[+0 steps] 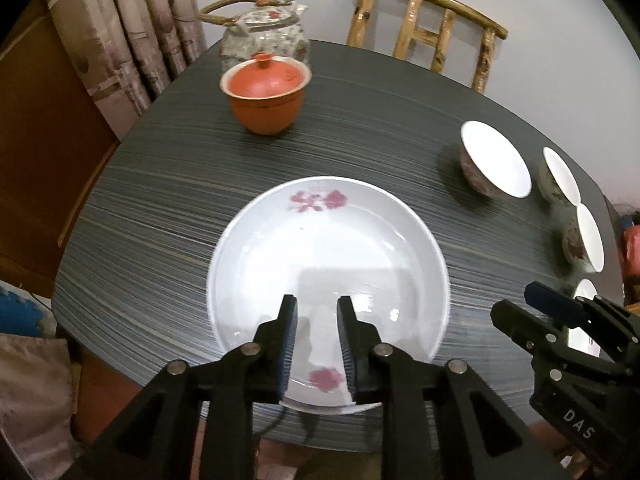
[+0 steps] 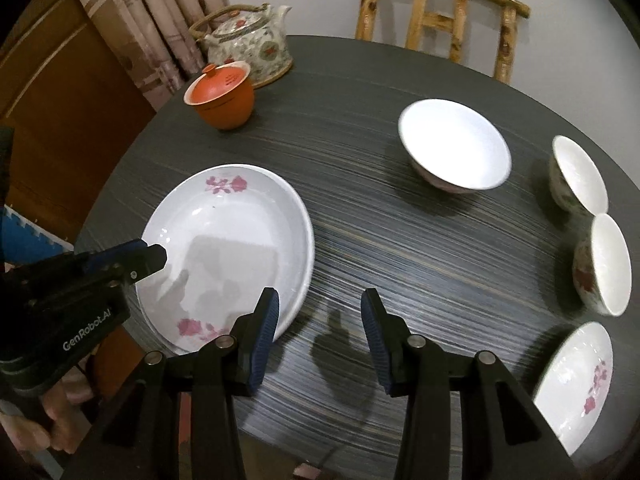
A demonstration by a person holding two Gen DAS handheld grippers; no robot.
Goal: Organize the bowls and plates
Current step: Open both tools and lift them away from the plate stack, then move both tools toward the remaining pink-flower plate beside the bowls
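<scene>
The left gripper (image 1: 317, 308) hung over the near part of the large plate (image 1: 328, 248), its jaws parted by a narrow gap with nothing between them and no pad pressing on the rim. The right gripper (image 2: 320, 304) hung over bare desk (image 2: 400, 240) just right of that plate, jaws released and wider apart, holding nothing.

The large plate lay flat at the near edge of the desk, white with pink flowers at its near and far rim. In the right wrist view a second rim showed beneath it, so it appeared to rest on another plate; this could not be confirmed. A small plate (image 2: 576, 380) with pink flowers lay at the near right edge of the desk.

Beyond it, two small bowls (image 2: 604, 264) (image 2: 576, 176) stood along the right edge, close together. A larger white bowl (image 2: 454, 146) stood nearer the middle, apart from them.

At the far left stood an orange lidded cup (image 2: 222, 98), with a flowered teapot (image 2: 250, 44) just behind it. A wooden chair (image 2: 440, 12) stood at the far side of the desk, with curtains (image 2: 160, 20) to the left.
</scene>
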